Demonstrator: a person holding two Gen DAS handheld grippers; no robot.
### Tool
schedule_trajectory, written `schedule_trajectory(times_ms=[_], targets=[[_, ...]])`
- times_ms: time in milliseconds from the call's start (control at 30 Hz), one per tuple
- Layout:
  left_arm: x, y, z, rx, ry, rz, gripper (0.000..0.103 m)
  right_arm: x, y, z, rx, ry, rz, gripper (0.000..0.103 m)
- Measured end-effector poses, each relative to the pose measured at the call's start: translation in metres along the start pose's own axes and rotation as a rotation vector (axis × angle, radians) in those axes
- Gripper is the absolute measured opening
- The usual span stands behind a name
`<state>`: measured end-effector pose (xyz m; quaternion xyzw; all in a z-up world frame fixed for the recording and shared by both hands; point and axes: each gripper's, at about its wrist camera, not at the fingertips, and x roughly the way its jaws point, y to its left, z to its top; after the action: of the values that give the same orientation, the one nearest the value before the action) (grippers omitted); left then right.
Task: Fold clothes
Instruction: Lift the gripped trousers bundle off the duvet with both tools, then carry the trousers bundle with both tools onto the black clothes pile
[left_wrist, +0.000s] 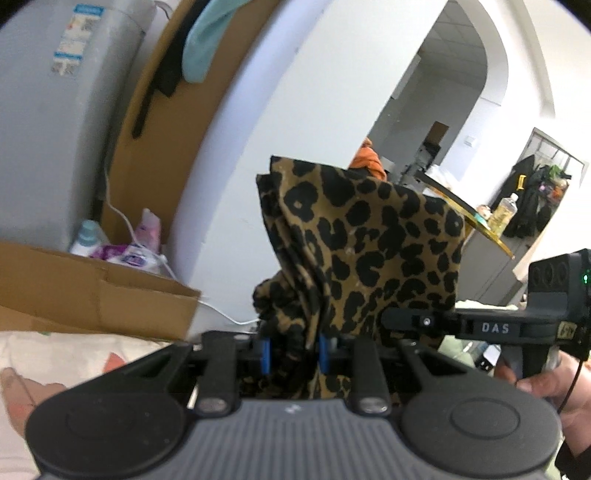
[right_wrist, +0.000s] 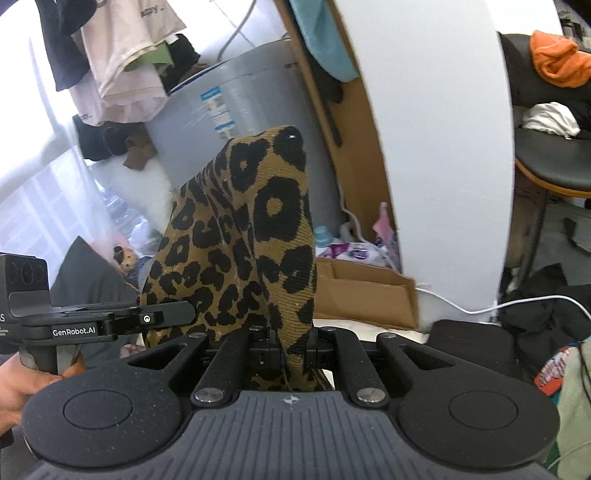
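A leopard-print garment (left_wrist: 354, 240), brown with black spots, is held up in the air between both grippers. My left gripper (left_wrist: 293, 354) is shut on a bunched part of it, and cloth stands up above the blue-padded fingers. My right gripper (right_wrist: 291, 354) is shut on another part of the same leopard-print garment (right_wrist: 255, 236), which rises in a peak in front of its camera. The right gripper (left_wrist: 480, 325), with a hand on its handle, shows at the right of the left wrist view. At the left of the right wrist view is the left gripper (right_wrist: 92, 321), close beside the cloth.
A cardboard box (left_wrist: 99, 291) with bottles and packets sits by a white curved wall (left_wrist: 277, 110). A grey cylinder tank (right_wrist: 243, 147) stands behind. Clothes hang above (right_wrist: 122, 62). A black chair (right_wrist: 550, 155) with clothes is at right. A light patterned surface (left_wrist: 55, 354) lies below.
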<state>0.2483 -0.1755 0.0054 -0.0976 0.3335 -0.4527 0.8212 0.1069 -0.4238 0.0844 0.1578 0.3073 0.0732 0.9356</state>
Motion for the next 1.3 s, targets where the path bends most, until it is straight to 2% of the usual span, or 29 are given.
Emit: schedule_trajectory(times_ms=[400, 600, 1067, 1300], targets=[[0.052, 0.015, -0.027, -0.028, 0.075, -0.026, 0.024, 0.023, -0.05, -0.026, 0.031, 0.021, -0.079, 0.005], [0.079, 0.021, -0.038, -0.041, 0.116, -0.041, 0.024, 0.04, -0.079, -0.04, 0.1, 0.026, -0.091, 0.005], [0.161, 0.035, -0.08, -0.101, 0.166, -0.127, 0.024, 0.082, -0.153, -0.073, 0.171, 0.085, -0.164, 0.005], [0.203, 0.042, -0.103, -0.132, 0.193, -0.175, 0.024, 0.083, -0.189, -0.097, 0.216, 0.081, -0.214, 0.005]])
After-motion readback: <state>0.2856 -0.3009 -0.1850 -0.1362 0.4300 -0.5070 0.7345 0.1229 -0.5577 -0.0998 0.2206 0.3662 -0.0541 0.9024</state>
